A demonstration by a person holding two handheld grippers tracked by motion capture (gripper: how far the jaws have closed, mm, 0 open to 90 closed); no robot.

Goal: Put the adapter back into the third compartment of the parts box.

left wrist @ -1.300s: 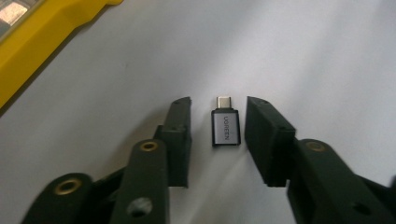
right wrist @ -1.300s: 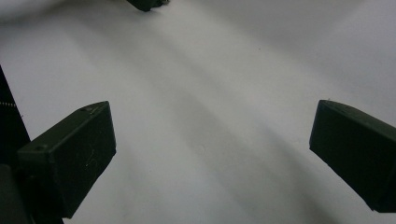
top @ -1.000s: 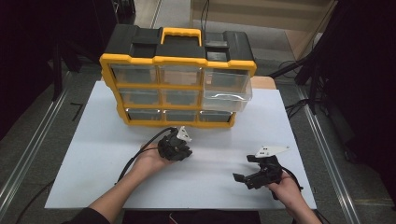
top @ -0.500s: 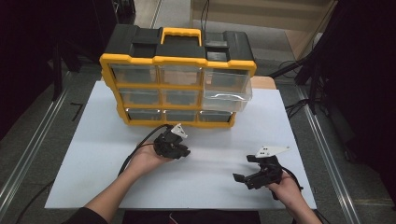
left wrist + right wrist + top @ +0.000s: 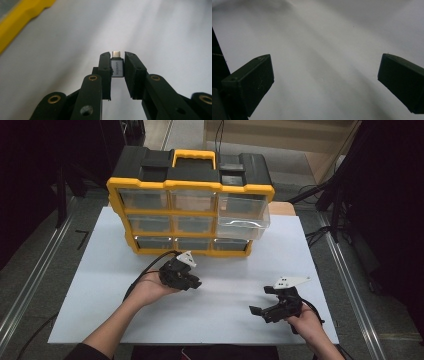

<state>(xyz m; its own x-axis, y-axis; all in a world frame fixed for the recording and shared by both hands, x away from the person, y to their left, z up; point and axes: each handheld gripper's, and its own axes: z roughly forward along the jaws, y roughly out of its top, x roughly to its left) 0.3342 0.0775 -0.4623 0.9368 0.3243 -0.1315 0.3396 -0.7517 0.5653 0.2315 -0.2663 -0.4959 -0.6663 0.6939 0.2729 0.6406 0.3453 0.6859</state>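
Left hand-held gripper clamps a small adapter; right one is spread wide.

The left hand-held gripper (image 5: pixel 117 60) pinches a grey UGREEN USB adapter (image 5: pixel 117 67), metal plug pointing outward, above the white desk (image 5: pixel 100 270) just before the yellow-and-black drawer organizer (image 5: pixel 192 202). The right hand-held gripper (image 5: pixel 262 300) rests low near the desk's front edge, grasping nothing.

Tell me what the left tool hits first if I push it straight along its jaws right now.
Probably the white sheet. In the left gripper view the left tool, clamping a small grey UGREEN adapter, points at bare sheet, with the organizer's yellow frame off to one side. Depth is unclear, so go slowly.
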